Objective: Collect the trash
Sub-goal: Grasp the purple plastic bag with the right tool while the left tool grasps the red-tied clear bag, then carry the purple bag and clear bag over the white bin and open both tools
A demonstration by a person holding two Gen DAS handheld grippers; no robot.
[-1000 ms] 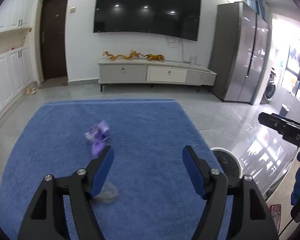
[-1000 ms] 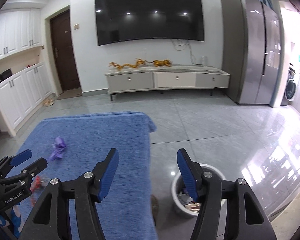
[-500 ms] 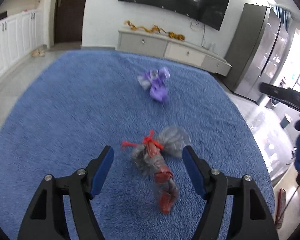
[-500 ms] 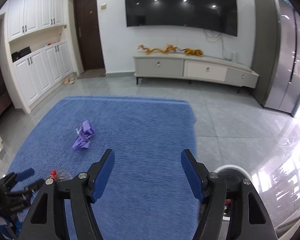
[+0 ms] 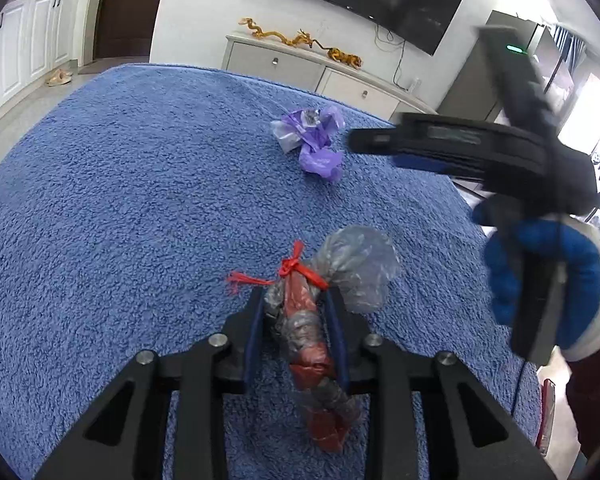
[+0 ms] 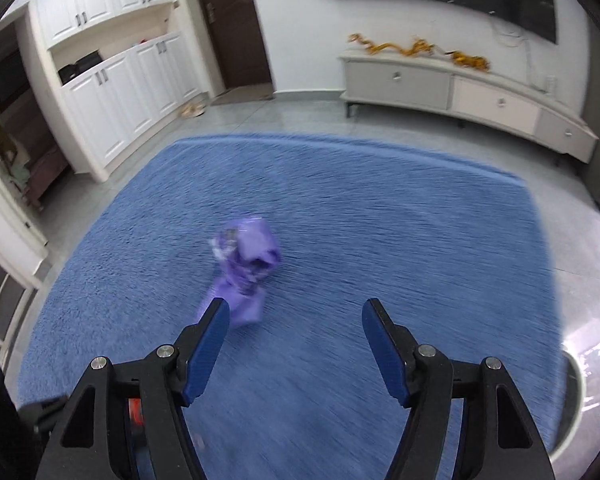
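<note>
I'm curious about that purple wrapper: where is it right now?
The purple wrapper lies on the blue rug, just ahead of the open right gripper, by its left finger; the left view shows it beyond the red-tied bag.

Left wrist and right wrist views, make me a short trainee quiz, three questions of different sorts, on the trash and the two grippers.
1. True or false: the left gripper is shut on the clear plastic bag tied with red string.
2. Which is open? A left gripper, B right gripper.
3. What colour is the crumpled bag lying loose on the blue shaggy rug?

Key: 1 true. 2 B. 3 purple.
</note>
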